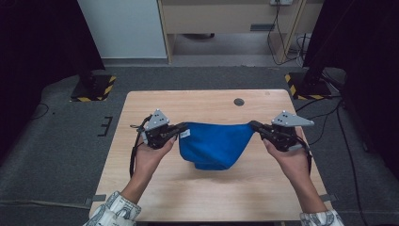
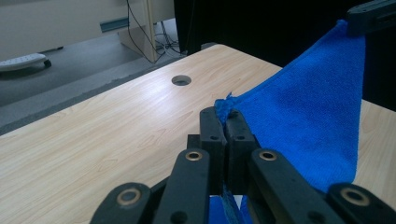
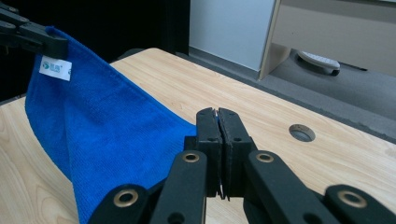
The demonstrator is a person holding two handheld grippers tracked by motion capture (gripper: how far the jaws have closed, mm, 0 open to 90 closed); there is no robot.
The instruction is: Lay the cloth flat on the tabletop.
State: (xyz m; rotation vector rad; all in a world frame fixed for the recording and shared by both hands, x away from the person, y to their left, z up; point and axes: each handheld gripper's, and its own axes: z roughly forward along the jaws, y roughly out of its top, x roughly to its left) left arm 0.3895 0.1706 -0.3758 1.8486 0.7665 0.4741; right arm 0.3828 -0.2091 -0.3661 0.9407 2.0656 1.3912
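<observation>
A blue terry microfibre cloth (image 1: 214,143) hangs stretched between two hand-held grippers above the middle of the pale wood-grain counter (image 1: 141,188). Its top edge runs nearly level from one gripper to the other, while the rest sags in a rounded pouch whose lower fold rests on the counter.

The left gripper (image 1: 180,128) is clamped on the cloth's left top corner; in the left gripper view its black jaws are pressed together with the blue hem (image 2: 223,103) pinched between them. A small white label (image 3: 55,68) sits on the cloth just beside that corner. The left hand (image 1: 150,153) holds the gripper from below, the forearm coming up from the bottom edge in a patterned sleeve (image 1: 114,212), angled slightly to the right.

The right gripper (image 1: 254,125) is closed on the opposite top corner; in the right gripper view its jaws meet tightly with the cloth's edge running into them. The right hand (image 1: 291,160) grips from beneath, its forearm slanting up and leftward.

Both grippers point inward toward each other at about the same height. A round dark hole (image 1: 239,101) lies in the counter beyond the cloth.
</observation>
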